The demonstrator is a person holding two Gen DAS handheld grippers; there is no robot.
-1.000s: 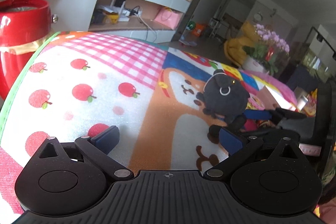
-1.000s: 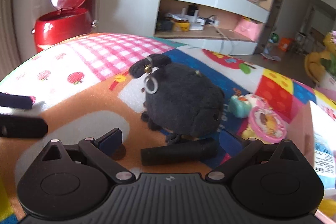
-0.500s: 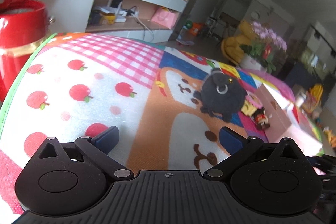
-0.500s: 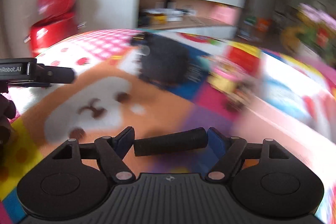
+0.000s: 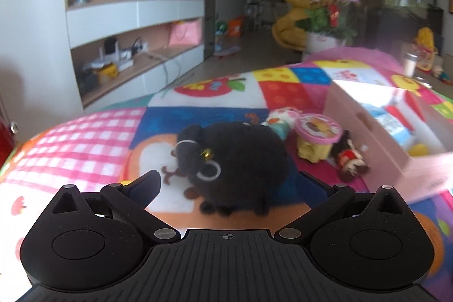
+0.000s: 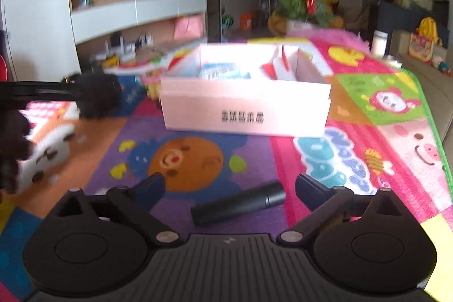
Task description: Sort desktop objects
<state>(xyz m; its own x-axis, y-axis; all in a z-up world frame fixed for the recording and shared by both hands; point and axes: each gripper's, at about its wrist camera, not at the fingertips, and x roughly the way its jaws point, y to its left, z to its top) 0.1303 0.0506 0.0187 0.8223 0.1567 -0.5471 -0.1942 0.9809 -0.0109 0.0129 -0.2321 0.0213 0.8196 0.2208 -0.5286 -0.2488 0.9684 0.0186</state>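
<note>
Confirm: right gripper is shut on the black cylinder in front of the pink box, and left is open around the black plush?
Not quite. The right wrist view shows the right gripper open, the black cylinder lying loose between its fingers before the pink box. The rest holds: left gripper open around the black plush.

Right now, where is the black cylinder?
In the right wrist view, the black cylinder lies on the play mat between the open fingers of the right gripper, nearer than the pink box.
</note>
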